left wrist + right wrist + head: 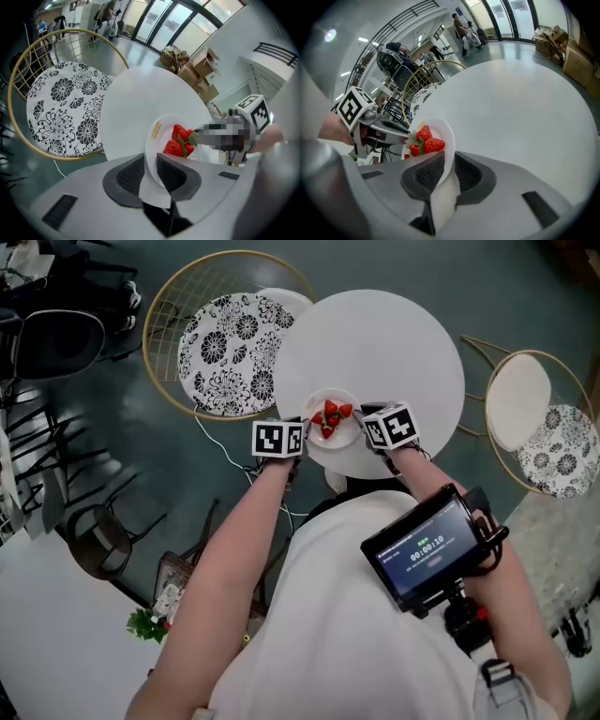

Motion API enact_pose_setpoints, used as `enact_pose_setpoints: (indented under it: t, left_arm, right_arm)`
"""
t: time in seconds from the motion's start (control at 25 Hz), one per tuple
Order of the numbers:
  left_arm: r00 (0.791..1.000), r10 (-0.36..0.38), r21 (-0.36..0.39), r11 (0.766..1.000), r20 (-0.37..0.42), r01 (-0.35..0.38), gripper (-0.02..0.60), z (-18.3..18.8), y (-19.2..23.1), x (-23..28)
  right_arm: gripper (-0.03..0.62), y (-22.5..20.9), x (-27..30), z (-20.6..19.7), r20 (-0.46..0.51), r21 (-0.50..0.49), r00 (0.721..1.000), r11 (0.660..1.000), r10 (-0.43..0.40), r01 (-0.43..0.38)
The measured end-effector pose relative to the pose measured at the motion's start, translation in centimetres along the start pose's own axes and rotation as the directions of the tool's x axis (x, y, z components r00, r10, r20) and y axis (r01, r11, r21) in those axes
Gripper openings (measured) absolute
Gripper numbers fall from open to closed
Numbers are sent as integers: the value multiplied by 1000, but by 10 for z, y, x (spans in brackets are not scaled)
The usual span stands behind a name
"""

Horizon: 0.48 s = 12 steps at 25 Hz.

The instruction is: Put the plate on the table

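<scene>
You're working over the round white tabletop [384,343], holding the plate [345,437] above its near edge. Whether it is touching yet is hard to judge. The left gripper [150,174] and right gripper [445,169] are each clamping a rim between their fingers. Be lowering both sides evenly so the strawberries [180,139] aren't rolling, and be opening only once it's sitting flat.

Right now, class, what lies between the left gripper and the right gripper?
The white plate with strawberries spans the gap in the head view; the left gripper and right gripper each have jaws shut on its rim.
</scene>
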<state>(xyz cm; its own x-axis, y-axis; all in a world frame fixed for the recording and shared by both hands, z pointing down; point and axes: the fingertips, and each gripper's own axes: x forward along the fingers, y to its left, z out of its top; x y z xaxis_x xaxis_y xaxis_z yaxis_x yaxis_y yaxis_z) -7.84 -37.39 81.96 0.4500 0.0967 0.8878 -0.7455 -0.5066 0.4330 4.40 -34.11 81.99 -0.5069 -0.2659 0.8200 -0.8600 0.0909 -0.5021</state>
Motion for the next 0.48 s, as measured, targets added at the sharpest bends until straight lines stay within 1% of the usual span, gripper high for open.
enact_pose_setpoints:
  t: [0.12,0.2,0.24,0.32,0.4,0.48]
  left_arm:
    - [999,-20,-23,1000,29,21,67,0,0,-1]
    - [999,-28,-28,999,45,29,81,3,-1,-1]
    - [998,-24,-26,999,54,26,92,4,0,-3]
    - [997,-5,-16,1000,74,6,94,8,3,-6]
    - [996,19,-11,1000,86,-18,95,8,8,-10]
    - [995,36,-23,999,94,-34,95,5,14,-13]
  right_arm:
    - [48,-1,-1,3,25,-14,1000,1000,-7,7]
    - [48,-4,-3,6,43,-24,999,999,-24,25]
    - [48,-6,-5,8,52,-25,998,999,-33,35]
    - [46,-10,-7,12,78,-14,996,999,-48,49]
    - [48,-15,-11,15,112,14,992,998,-64,63]
    - [46,-20,-15,15,137,46,987,996,-85,79]
